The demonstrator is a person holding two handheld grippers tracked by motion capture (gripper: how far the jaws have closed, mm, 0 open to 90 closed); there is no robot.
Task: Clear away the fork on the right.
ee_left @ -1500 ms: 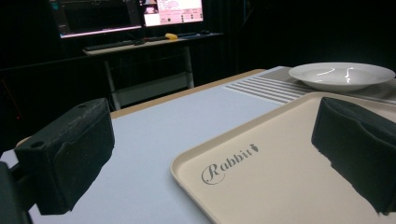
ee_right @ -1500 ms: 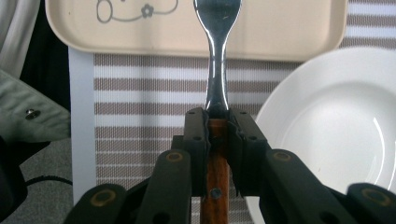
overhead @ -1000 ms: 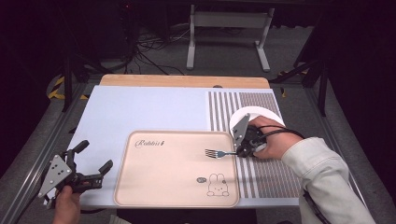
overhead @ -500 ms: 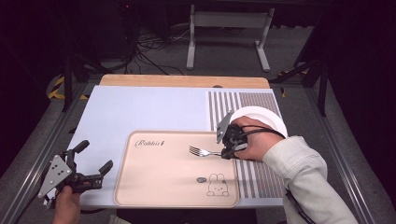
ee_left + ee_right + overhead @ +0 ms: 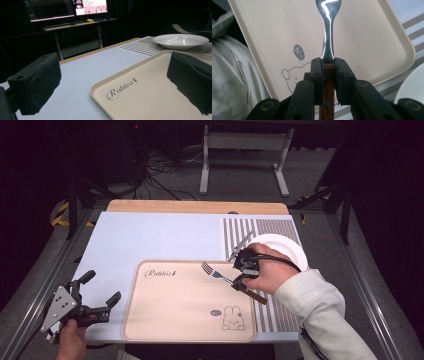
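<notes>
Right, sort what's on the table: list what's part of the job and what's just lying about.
In use:
- fork, clamped in the right gripper
- beige tray, beneath the fork

Lying about:
- white plate
- striped mat
- left gripper, open, holding nothing

The fork (image 5: 220, 275) has a shiny silver head and brown wooden handle. The tray (image 5: 175, 320) is beige with a rabbit drawing. The plate (image 5: 287, 251) is white; the table (image 5: 150, 237) pale blue, grey-striped at right.

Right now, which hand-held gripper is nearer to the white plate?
Right. The right hand-held gripper, clamped on the fork, sits just beside the white plate; the left hand-held gripper is across the tray.
</notes>
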